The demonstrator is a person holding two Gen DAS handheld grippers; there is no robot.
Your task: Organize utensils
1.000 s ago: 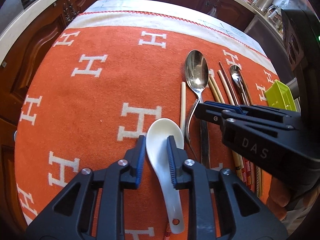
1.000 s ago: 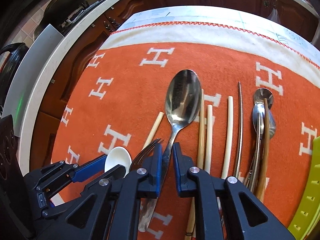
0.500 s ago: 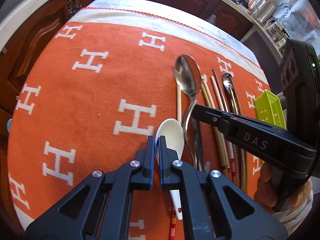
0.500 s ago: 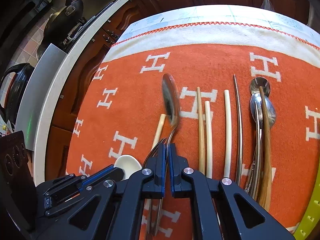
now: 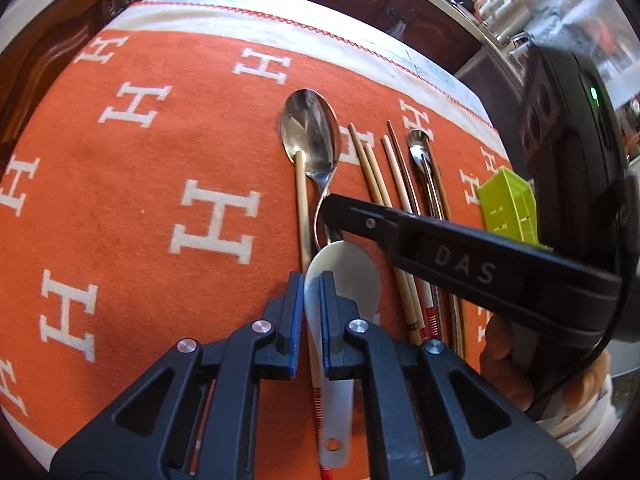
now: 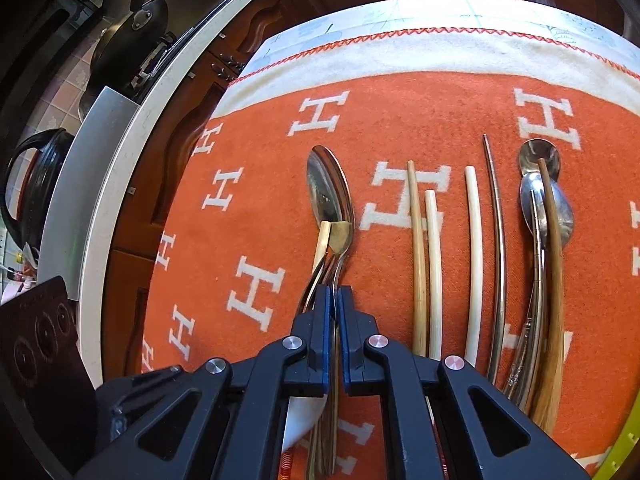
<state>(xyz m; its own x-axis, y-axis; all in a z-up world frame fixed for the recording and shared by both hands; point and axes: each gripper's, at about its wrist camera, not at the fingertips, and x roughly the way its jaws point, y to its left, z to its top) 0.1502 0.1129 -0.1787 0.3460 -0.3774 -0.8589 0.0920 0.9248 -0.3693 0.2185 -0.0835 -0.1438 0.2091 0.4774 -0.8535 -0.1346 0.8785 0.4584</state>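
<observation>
A kitchen with dark wood cabinets surrounds a bench covered by an orange cloth (image 5: 120, 208) patterned with white H letters. Utensils lie on it in rough parallel, their long axes running away from the cameras: a big steel spoon (image 5: 310, 132), several chopsticks (image 6: 474, 256), and two smaller spoons (image 6: 546, 208) stacked with a brown stick at the right. A lime-green tray (image 5: 508, 208) sits at the far right edge.

The left gripper (image 5: 308, 312) has its pads clamped on the rim of a white ceramic spoon (image 5: 348, 268), whose handle runs back under the gripper towards the camera, bowl pointing away. The right gripper (image 6: 335, 312) is pressed together on thin metal handles; the steel spoon's handle runs into its jaws, and a fork (image 6: 316, 284) seems to be caught alongside, though how many pieces it pinches cannot be told. In the left view the right gripper's arm crosses just above the white spoon's bowl, so the two grippers work close together.

The relation that matters is the tray: it lies well to the right, beyond the chopsticks. The right hand is nearer to it, so its load likely travels first, carried sideways across the row while the handles stay aligned lengthwise.
</observation>
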